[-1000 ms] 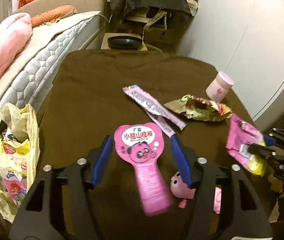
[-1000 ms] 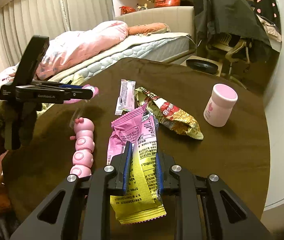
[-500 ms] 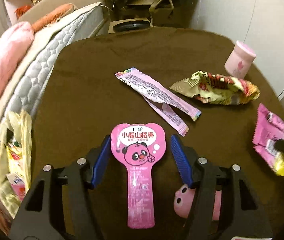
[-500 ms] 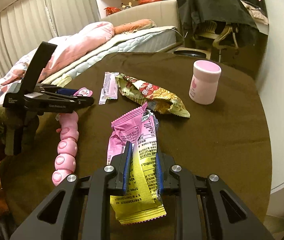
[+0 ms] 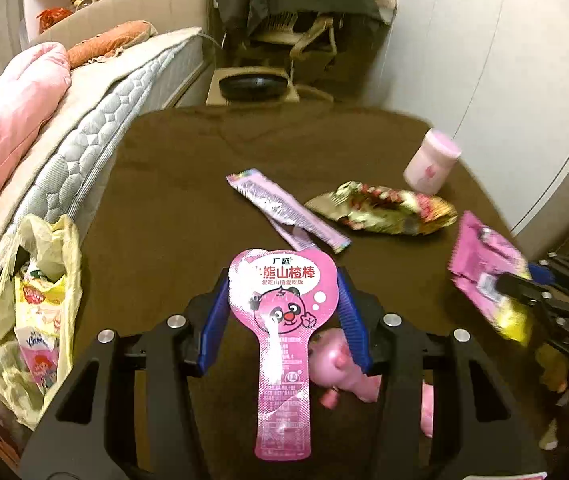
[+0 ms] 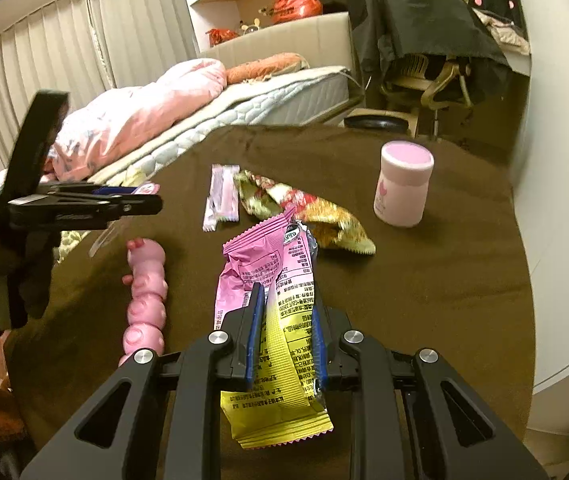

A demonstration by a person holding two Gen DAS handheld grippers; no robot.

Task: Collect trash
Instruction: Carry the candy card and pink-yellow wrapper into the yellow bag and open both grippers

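A pink bear-shaped snack wrapper stands between the blue pads of my left gripper. Its jaws are closing and the pads touch both edges of the wrapper's round head, which hangs above the brown table. My right gripper is shut on a pink-and-yellow wrapper held over the table. On the table lie a long purple wrapper and a crumpled gold wrapper. A pale yellow trash bag with several wrappers inside hangs at the table's left edge.
A pink jar stands at the far right of the table. A pink segmented pig toy lies under the left gripper. A bed with a pink quilt runs along the left side; a chair with dark clothes stands behind the table.
The left jaws have narrowed until the pads meet the bear wrapper, and it has lifted off the table with the gripper. The right gripper has kept its hold, barely moving.
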